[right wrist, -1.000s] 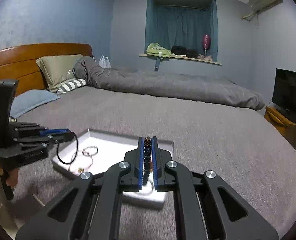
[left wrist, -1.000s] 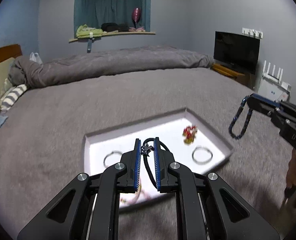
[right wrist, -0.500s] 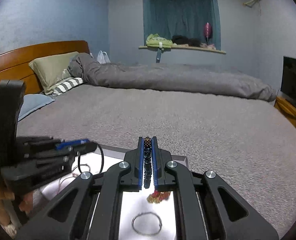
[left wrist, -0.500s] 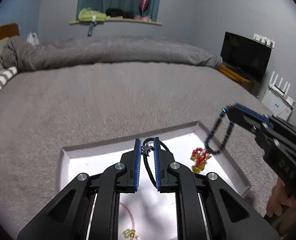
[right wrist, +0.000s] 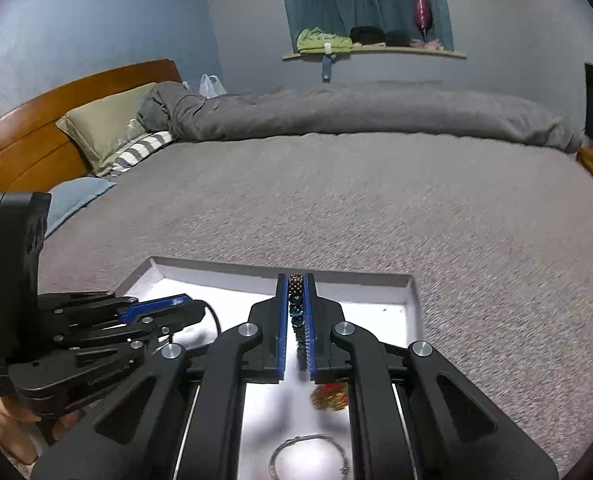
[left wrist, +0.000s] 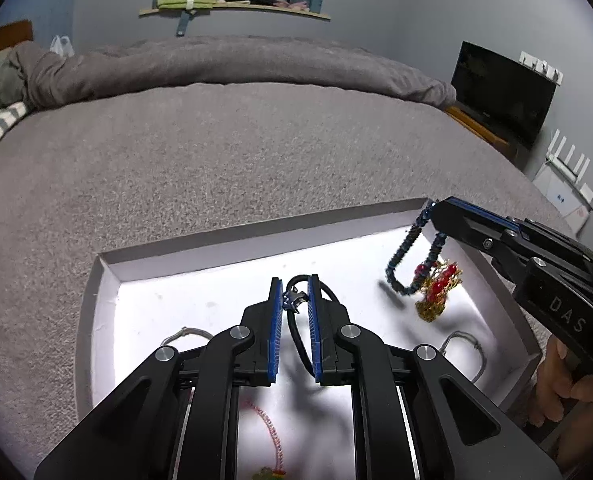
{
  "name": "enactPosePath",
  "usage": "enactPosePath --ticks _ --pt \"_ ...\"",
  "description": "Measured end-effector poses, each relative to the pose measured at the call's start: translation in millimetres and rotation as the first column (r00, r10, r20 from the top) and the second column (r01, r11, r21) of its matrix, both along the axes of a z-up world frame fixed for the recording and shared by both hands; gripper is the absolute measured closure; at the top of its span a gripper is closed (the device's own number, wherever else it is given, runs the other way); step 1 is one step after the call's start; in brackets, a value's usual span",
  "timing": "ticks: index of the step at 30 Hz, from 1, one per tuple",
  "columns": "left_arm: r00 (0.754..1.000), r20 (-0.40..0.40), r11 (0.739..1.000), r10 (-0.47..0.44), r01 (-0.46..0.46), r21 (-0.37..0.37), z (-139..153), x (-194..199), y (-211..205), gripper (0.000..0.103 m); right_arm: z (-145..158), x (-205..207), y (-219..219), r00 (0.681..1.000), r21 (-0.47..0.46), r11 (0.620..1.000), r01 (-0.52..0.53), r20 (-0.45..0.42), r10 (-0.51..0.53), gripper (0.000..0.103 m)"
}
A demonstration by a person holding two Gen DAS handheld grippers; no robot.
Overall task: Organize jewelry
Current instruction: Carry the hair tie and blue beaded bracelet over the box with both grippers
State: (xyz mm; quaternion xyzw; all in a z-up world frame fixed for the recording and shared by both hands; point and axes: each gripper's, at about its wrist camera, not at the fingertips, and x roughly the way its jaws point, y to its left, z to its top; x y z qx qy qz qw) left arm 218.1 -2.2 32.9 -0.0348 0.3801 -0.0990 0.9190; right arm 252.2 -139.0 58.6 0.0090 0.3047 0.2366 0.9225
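The left tongs (left wrist: 295,305) are closed on a black cord bracelet (left wrist: 296,332), pinching it at its small clasp with the loop hanging down between the blue pads, above the near middle of a shallow white tray (left wrist: 108,280) that lies on the grey bed (left wrist: 256,152). The right tongs (right wrist: 296,312) are clamped narrowly on a dark blue beaded bracelet (right wrist: 296,308), whose beads line the gap between the pads.

Only the left wrist view shows how that beaded bracelet (left wrist: 410,264) hangs: it drops as a loop from the tip of the right tongs (left wrist: 436,210) at the tray's far right, its low end just beside a red and gold ornament (left wrist: 438,290) on the tray floor. That view also shows a pink chain (left wrist: 270,428) at the near edge, a thin silver bangle (left wrist: 186,334) on the left and another silver bangle (left wrist: 466,350) on the right.

The right wrist view shows instead the left tongs (right wrist: 194,312) from the side, over the tray's (right wrist: 412,300) left part, with the cord (right wrist: 216,322) curving below them, the ornament (right wrist: 330,396) partly hidden, and one bangle (right wrist: 308,454) near the bottom.

The letters "DAS" (left wrist: 564,314) can be read on the body of the right tongs in the left wrist view; the print on the left tongs' body in the other view is too small to read.
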Motion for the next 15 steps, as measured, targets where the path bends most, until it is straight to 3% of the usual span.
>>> enactPosePath --ticks 8,15 --pt "0.998 -0.056 0.999 -0.011 0.013 0.038 -8.7 0.4 -5.4 0.090 -9.1 5.5 -1.0 0.998 -0.083 0.996 0.046 -0.045 -0.050 0.096" --pt "0.996 -0.091 0.999 -0.018 0.021 0.036 -16.9 0.7 -4.2 0.090 -23.1 8.6 5.4 0.992 -0.085 0.996 -0.008 -0.129 -0.003 0.096"
